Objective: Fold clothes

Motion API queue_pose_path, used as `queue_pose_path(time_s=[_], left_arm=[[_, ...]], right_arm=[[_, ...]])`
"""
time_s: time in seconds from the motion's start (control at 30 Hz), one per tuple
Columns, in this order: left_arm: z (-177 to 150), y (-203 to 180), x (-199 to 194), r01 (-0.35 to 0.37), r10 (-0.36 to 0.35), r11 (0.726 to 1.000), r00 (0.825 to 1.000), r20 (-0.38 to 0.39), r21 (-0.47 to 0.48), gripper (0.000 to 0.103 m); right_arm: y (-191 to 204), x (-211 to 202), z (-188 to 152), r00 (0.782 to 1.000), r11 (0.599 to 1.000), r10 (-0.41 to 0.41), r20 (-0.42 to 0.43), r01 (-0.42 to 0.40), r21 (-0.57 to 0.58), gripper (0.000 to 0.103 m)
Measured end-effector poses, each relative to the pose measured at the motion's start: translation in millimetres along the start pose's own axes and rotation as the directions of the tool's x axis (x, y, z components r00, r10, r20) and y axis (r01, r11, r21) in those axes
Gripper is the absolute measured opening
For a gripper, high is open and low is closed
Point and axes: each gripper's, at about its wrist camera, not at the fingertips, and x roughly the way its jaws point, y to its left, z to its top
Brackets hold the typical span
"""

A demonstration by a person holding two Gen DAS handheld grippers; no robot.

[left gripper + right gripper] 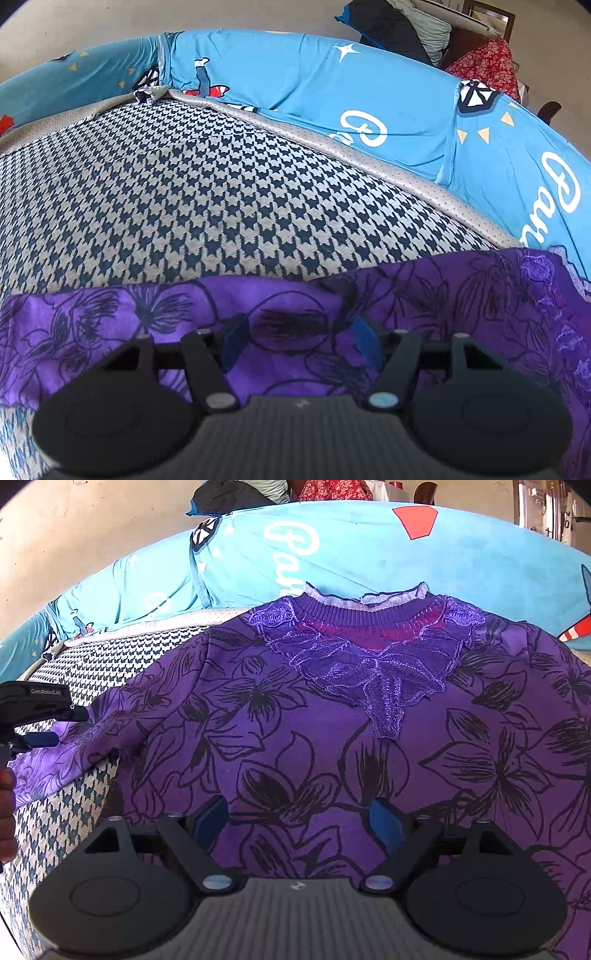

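A purple top with black flower outlines (332,716) lies face up on a houndstooth cover (192,199), its lace collar (373,657) at the far side. Its sleeve (295,317) stretches across the left wrist view. My left gripper (301,341) is open, its blue pads apart just over the sleeve; it also shows at the left edge of the right wrist view (40,720). My right gripper (299,821) is open, low over the top's front, holding nothing.
A blue printed bedsheet (369,92) runs along the far side of the cover. Piled dark and red clothes (424,33) lie beyond it. A pale wall (92,535) stands behind.
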Motion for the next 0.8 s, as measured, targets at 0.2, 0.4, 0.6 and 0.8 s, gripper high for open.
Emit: queue_pose_path(time_s=[0.2,0.4,0.6,0.8], left_arm=[[-10,-8,14,-0.058,0.057,0.996,0.998,0.006,0.067,0.063],[-10,0,24,-0.142,0.137,0.987,0.988,0.072,0.079,0.070],[-1,10,37,-0.188,0.183,0.980,0.979,0.086,0.059,0.087],[10,14,52,-0.241,0.237,0.970,0.967,0.089,0.042,0.097]], right_arm=[[0,1,0,1.000,1.000,0.003,-0.002,-0.003,0.000,0.084],[-1,1,0,1.000,1.000,0.004,-0.002,-0.004,0.000,0.084],[0,3,-1,1.000,1.000,0.002,-0.002,-0.002,-0.006,0.084],[1,4,-1,1.000,1.000,-0.002,-0.001,0.002,-0.018,0.085]])
